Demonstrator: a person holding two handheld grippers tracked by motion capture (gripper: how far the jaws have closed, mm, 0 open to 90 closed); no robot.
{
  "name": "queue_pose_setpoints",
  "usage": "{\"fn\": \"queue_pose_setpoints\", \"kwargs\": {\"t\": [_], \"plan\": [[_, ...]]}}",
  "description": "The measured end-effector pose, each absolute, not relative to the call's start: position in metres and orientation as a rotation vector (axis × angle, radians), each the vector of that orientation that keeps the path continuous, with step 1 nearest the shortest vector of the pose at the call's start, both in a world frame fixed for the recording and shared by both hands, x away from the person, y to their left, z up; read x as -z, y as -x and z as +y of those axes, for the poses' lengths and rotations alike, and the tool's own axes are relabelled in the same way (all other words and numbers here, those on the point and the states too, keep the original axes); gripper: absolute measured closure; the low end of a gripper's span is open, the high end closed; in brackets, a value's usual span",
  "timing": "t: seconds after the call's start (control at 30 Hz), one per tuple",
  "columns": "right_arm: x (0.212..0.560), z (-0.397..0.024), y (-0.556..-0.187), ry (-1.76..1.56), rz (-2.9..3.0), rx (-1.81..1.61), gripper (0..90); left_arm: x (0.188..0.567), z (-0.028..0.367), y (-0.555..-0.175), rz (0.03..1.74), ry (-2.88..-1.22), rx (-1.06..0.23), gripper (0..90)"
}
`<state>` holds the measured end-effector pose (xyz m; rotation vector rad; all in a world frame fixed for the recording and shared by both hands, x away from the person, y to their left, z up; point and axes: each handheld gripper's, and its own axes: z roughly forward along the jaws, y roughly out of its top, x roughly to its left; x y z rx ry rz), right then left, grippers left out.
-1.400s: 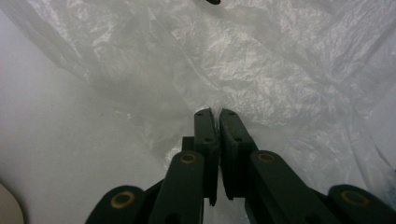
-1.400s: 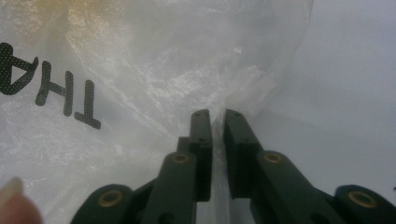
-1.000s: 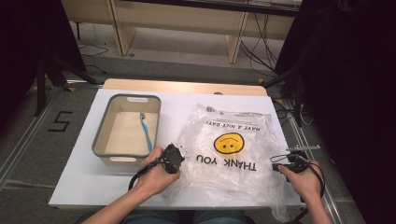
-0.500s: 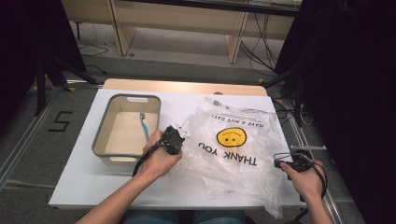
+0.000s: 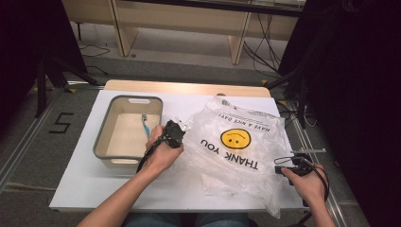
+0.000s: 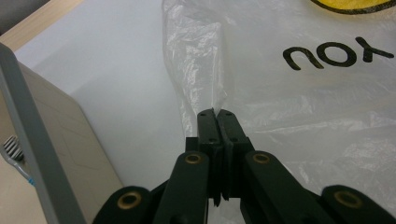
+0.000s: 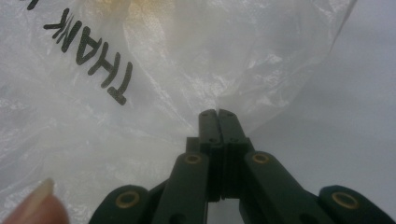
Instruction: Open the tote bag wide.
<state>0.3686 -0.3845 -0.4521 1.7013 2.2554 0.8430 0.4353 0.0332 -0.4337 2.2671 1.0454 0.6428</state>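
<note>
Two edges of the clear smiley-face plastic bag [image 5: 236, 146] are pinched. The left gripper [image 6: 217, 112], at centre frame, is clamped on one. The right gripper [image 7: 217, 112], at lower right, is clamped on the other.

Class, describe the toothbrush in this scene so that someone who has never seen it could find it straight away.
Start at the white table and find the grey-rimmed rectangular plastic tub on its left half, beside the clear plastic bag printed with a yellow smiley face. Inside the tub, by its right wall, lies a slim light-blue toothbrush. It is the one blue, stick-shaped thing on the tub's pale floor.
</note>
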Motion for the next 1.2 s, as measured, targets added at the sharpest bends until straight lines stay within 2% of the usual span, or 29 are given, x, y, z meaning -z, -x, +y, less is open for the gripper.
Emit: {"fn": "queue_pose_setpoints", "kwargs": {"t": [0.23, 0.37, 0.47, 0.57, 0.7, 0.97, 1.1, 1.17, 1.2], "plan": [[0.456, -0.381, -0.367, -1.706, 2.311, -0.845, 90.0, 0.435, 0.035, -0.443, 1.055, -2.242, -0.666, 85.5], [0.455, -0.379, -0.366, -1.712, 2.317, -0.844, 90.0, 0.432, 0.038, -0.444, 1.056, -2.212, -0.658, 71.0], [0.456, -0.376, -0.366, -1.715, 2.332, -0.852, 90.0, 0.422, 0.039, -0.441, 1.049, -2.152, -0.699, 58.6], [0.456, -0.374, -0.365, -1.717, 2.339, -0.865, 90.0, 0.417, 0.04, -0.437, 1.036, -2.143, -0.713, 51.7], [0.455, -0.37, -0.363, -1.722, 2.369, -0.874, 90.0, 0.409, 0.04, -0.426, 0.989, -2.15, -0.704, 46.7], [0.457, -0.362, -0.36, -1.678, 2.497, -0.871, 90.0, 0.408, 0.041, -0.415, 0.939, -2.181, -0.656, 44.5], [0.457, -0.36, -0.36, -1.676, 2.511, -0.914, 75.9, 0.407, 0.041, -0.411, 0.928, -2.175, -0.638, 44.0], [0.455, -0.361, -0.36, -1.674, 2.483, -0.93, 73.1, 0.407, 0.04, -0.41, 0.915, -2.18, -0.639, 43.9], [0.45, -0.366, -0.36, -1.661, 2.41, -0.964, 67.4, 0.407, 0.039, -0.408, 0.911, -2.182, -0.625, 43.8]]}}
